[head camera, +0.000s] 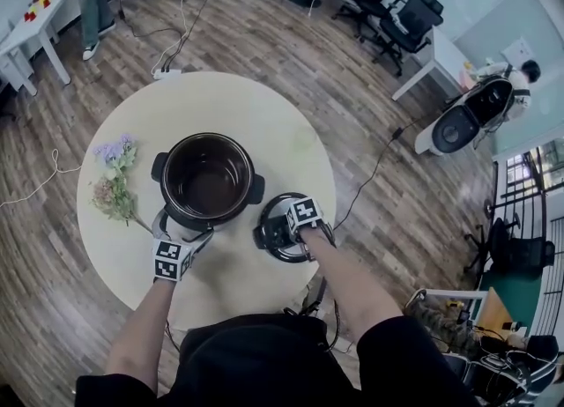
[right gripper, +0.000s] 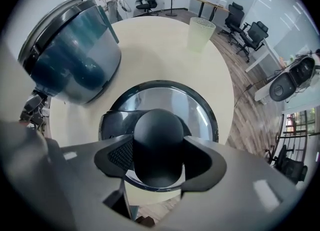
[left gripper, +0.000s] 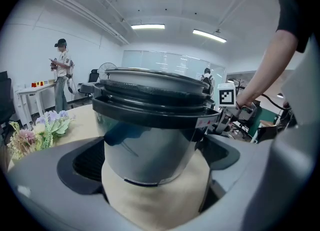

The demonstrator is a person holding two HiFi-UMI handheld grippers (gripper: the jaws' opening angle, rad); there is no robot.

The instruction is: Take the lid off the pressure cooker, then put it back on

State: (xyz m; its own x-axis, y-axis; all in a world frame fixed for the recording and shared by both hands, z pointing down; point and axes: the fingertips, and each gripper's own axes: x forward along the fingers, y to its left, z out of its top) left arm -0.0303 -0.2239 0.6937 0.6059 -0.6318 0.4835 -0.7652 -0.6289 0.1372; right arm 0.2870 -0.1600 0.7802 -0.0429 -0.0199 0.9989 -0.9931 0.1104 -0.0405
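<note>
Squarely clamped between the fingers (right gripper: 117, 157) of the right gripper (right gripper: 159, 146) is the rounded black plastic knob (right gripper: 159, 127) of the round, mirror-bright steel lid (right gripper: 197, 110) with its black rim. Only the right gripper view shows this hold; in the head view that gripper's marker cube covers the knob. The lid is off the pot, at the near edge of the round cream counter (right gripper: 150, 45), just beside the steel-sided pressure cooker (right gripper: 75, 60) with its black collar. Whether the lid rests on the surface, no view settles.

The left gripper (left gripper: 152, 157) has its fingers (left gripper: 85, 162) spread wide and pressed to either side of the cooker's polished body, low down, a grip that the left gripper view alone makes plain. That view takes in only the pot's side and rim, while the head view looks straight into its open, dark brown bowl.

A small bunch of purple and pink flowers (left gripper: 42, 130) with green leaves lies on the counter to the cooker's left. The right gripper view adds a pale green ribbed cup (right gripper: 201, 34) at the counter's far side.

Beyond, on the wood-plank floor (head camera: 370, 132), a person (left gripper: 61, 70) in a cap stands by a white desk (left gripper: 35, 92).
</note>
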